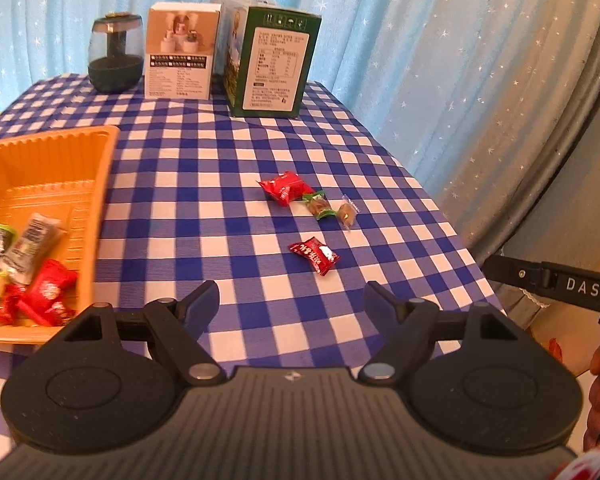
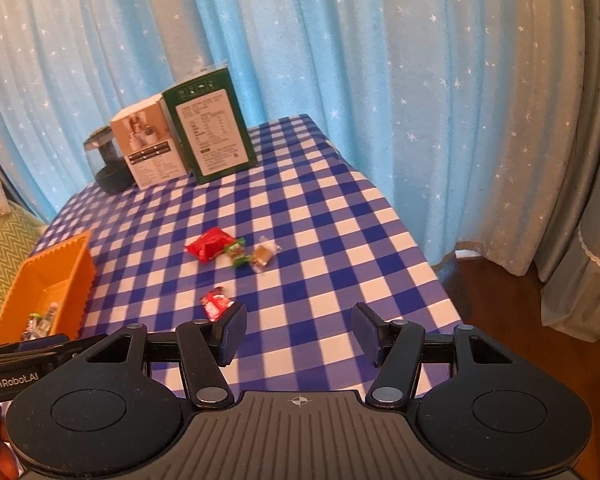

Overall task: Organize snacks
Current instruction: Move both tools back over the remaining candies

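Both grippers empty: left gripper [image 1: 292, 300] has its jaws spread wide with nothing between them, right gripper [image 2: 298, 334] about half open, also bare. Four loose snacks lie mid-frame on the checked tablecloth [image 1: 204, 184]: red packet [image 1: 286, 187], green candy [image 1: 319, 204], brown candy [image 1: 347, 213], nearest red candy [image 1: 315, 255]. Orange tray [image 1: 96, 184] at left edge already holds several wrappers, so judged the collecting bin; the fingers probably stand parted ready for the next pick.
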A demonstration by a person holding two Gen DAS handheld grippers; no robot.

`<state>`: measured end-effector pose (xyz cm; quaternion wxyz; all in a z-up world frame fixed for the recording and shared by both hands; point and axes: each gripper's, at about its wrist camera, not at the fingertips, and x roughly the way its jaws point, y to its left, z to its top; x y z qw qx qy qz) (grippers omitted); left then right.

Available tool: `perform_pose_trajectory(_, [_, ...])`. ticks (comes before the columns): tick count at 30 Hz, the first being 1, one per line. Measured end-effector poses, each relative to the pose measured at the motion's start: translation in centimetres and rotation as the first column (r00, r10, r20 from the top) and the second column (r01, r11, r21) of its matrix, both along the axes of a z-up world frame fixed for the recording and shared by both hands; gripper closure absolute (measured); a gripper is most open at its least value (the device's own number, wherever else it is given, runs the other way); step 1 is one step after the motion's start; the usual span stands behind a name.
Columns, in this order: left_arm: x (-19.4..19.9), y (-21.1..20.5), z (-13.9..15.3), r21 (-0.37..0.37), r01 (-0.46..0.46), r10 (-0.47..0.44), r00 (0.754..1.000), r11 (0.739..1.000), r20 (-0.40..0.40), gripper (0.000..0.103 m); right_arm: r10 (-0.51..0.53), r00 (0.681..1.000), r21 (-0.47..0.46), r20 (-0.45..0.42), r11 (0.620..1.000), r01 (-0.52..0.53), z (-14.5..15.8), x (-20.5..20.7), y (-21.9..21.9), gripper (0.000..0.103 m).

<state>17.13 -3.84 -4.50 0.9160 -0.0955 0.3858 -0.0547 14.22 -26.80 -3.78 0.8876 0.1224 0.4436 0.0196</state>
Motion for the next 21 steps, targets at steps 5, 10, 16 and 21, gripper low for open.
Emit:
perform_pose_trajectory(5, [2.2,-1.0,-1.6,-0.027,-0.019,0.02,1.0,0.999,0.007,0.027,-0.008,1.0,-0.003,-0.009,1.0,0.008,-1.6,1.6,-0.9,0.044])
perform_pose_trajectory(10, [4.4,-2.2,-3.2,-0.031,-0.011,0.011,1.0,0.999,-0.003,0.033,0.003,1.0,-0.009,-0.01,1.0,-0.003,-3.2,3.4,-1.3,0.045])
perform_pose_trajectory(16, [6.8,-3.6,-5.3,-0.036,-0.01,0.01,1.0,0.999,-0.008,0.04,0.016,1.0,-0.024,-0.017,1.0,-0.017,-4.9,5.3,-1.5,0.045])
perform_pose_trajectory(21, [8.6,-4.0,-6.9,-0.079,-0.009,0.007,1.0,0.997,-0.028,0.05,0.008,1.0,-0.029,-0.023,1.0,-0.009,-6.2,6.4,-1.8,0.045])
